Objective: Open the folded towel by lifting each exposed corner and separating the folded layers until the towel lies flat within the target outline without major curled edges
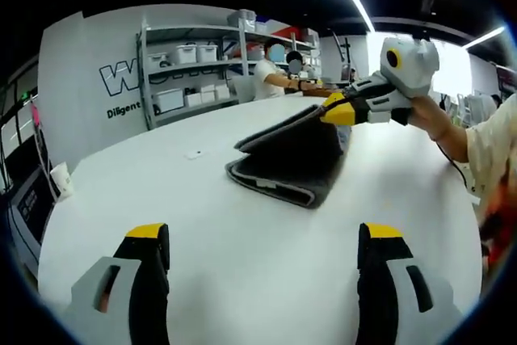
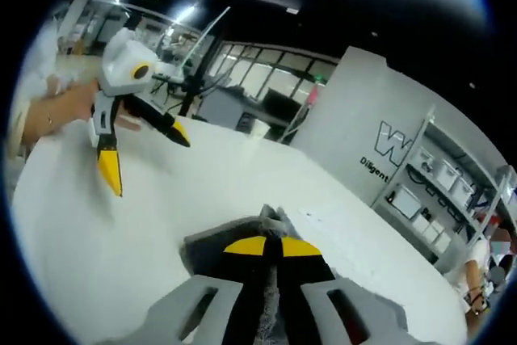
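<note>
A dark grey folded towel [image 1: 283,163] lies on the white table [image 1: 242,280], past its middle. My right gripper [image 1: 335,112] reaches in from the right, shut on the towel's top layer at the far right corner and holding that layer raised and tilted. In the right gripper view its yellow-tipped jaws [image 2: 271,246] are pressed together on the grey towel [image 2: 212,250]. My left gripper [image 1: 265,236] hovers open over the bare near part of the table, short of the towel. That same gripper [image 2: 153,167] appears at upper left, held by a hand, jaws spread and empty.
A paper cup [image 1: 60,177] stands at the table's left edge and a small flat item [image 1: 194,153] lies left of the towel. Shelves with white bins [image 1: 190,70] stand behind the table, and a person [image 1: 271,74] sits at its far side.
</note>
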